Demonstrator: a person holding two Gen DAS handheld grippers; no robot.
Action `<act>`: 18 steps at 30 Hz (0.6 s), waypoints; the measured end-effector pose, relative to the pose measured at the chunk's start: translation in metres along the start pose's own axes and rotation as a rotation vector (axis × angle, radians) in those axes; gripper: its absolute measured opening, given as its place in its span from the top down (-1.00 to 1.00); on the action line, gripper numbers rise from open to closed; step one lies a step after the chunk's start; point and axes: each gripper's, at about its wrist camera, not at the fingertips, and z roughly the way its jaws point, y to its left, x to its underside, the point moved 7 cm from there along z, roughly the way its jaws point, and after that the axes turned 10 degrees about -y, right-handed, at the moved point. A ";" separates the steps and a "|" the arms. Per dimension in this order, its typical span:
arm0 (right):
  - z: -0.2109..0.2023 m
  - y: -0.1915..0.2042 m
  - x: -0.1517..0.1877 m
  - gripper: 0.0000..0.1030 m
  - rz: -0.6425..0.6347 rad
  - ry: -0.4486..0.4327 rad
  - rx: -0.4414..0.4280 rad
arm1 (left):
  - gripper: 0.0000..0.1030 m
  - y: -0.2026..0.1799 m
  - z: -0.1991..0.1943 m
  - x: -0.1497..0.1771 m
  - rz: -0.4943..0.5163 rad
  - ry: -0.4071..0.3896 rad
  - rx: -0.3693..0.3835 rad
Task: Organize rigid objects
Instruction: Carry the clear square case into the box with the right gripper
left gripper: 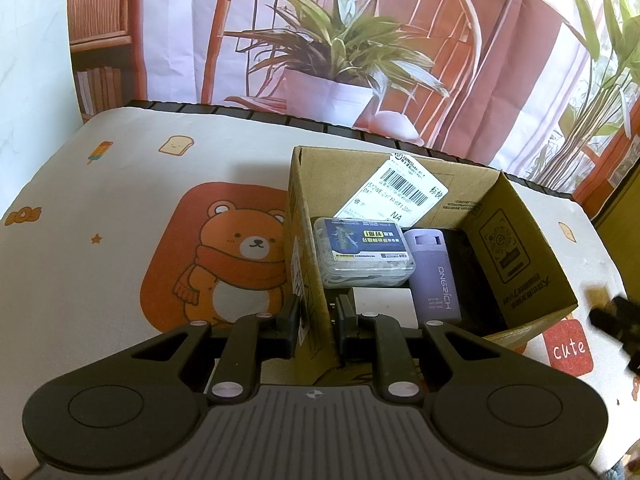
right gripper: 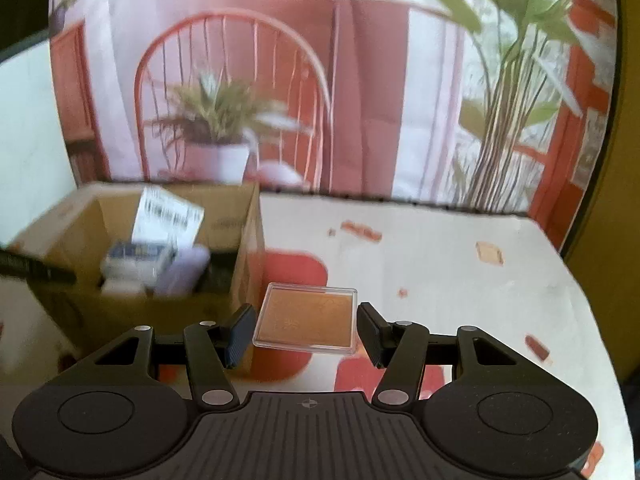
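An open cardboard box (left gripper: 520,264) stands on the table, holding a clear plastic case with a blue label (left gripper: 366,254), a purple cylinder (left gripper: 432,276) and a white item (left gripper: 384,304). My left gripper (left gripper: 318,320) is shut on the box's near left wall, one finger inside, one outside. In the right wrist view the box (right gripper: 240,248) is at the left. My right gripper (right gripper: 306,330) is open around a flat clear square case with a tan insert (right gripper: 306,318), which sits between the fingers. Whether it rests on the table or is lifted is unclear.
The table carries a white cloth with a bear print (left gripper: 236,256) and a red "cute" patch (left gripper: 568,346). A printed backdrop with chair and plants (left gripper: 340,52) hangs behind the far edge. The right gripper shows blurred at the left wrist view's right edge (left gripper: 616,316).
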 end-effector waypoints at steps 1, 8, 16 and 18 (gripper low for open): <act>-0.001 0.000 -0.007 -0.02 0.010 -0.020 -0.005 | 0.62 0.000 0.000 0.000 0.000 0.000 0.000; 0.007 0.029 -0.043 -0.02 -0.022 -0.101 -0.101 | 0.62 0.000 0.000 0.000 0.001 0.000 0.000; 0.052 0.088 -0.040 -0.02 -0.063 -0.014 -0.227 | 0.62 0.000 0.000 0.001 0.003 0.000 -0.001; 0.062 0.097 -0.035 -0.01 -0.059 0.023 -0.240 | 0.62 0.000 0.000 0.001 0.003 -0.001 -0.001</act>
